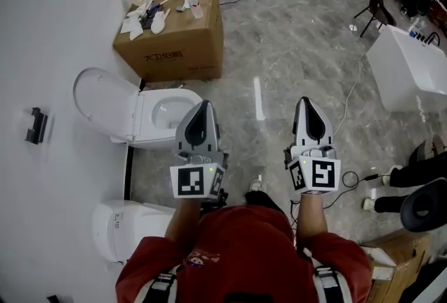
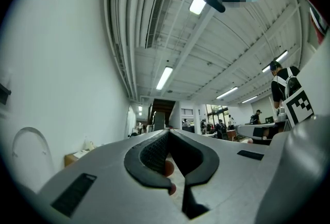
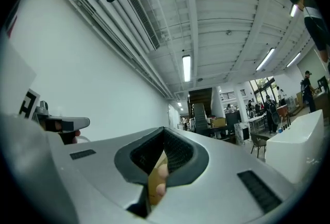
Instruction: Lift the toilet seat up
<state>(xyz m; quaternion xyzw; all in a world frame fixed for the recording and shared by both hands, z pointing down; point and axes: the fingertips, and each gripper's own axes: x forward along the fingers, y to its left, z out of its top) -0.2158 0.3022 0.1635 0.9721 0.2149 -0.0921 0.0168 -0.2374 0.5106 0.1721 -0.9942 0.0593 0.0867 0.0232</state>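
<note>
Left gripper (image 1: 204,107) has its jaws brought together to a point with nothing between them, held out level over the floor, just beside the open toilet (image 1: 150,128) and touching nothing. Against the white wall (image 1: 49,29) on the left hangs a small black bracket (image 1: 35,126). That toilet's lid (image 1: 103,95) stands upright, while the toilet seat (image 1: 171,95) appears to lie flat on the bowl, so the lift looks not yet begun; this reads as the approach. A second toilet (image 1: 129,228), its lid down, sits nearer the person.

The next move likely calls for bringing one gripper down to the seat's front rim, opening its jaws or hooking a tip under the edge, then swinging the seat up toward the lid.

Behind the open toilet stands a cardboard box (image 1: 171,50) with loose parts on top. Grey polished tile floor (image 1: 279,50) stretches beyond. Right gripper (image 1: 306,105) is likewise fully closed and empty. Farther right stand a white tub (image 1: 408,71) and a trailing cable (image 1: 349,95); the room is a wide showroom or workshop.
</note>
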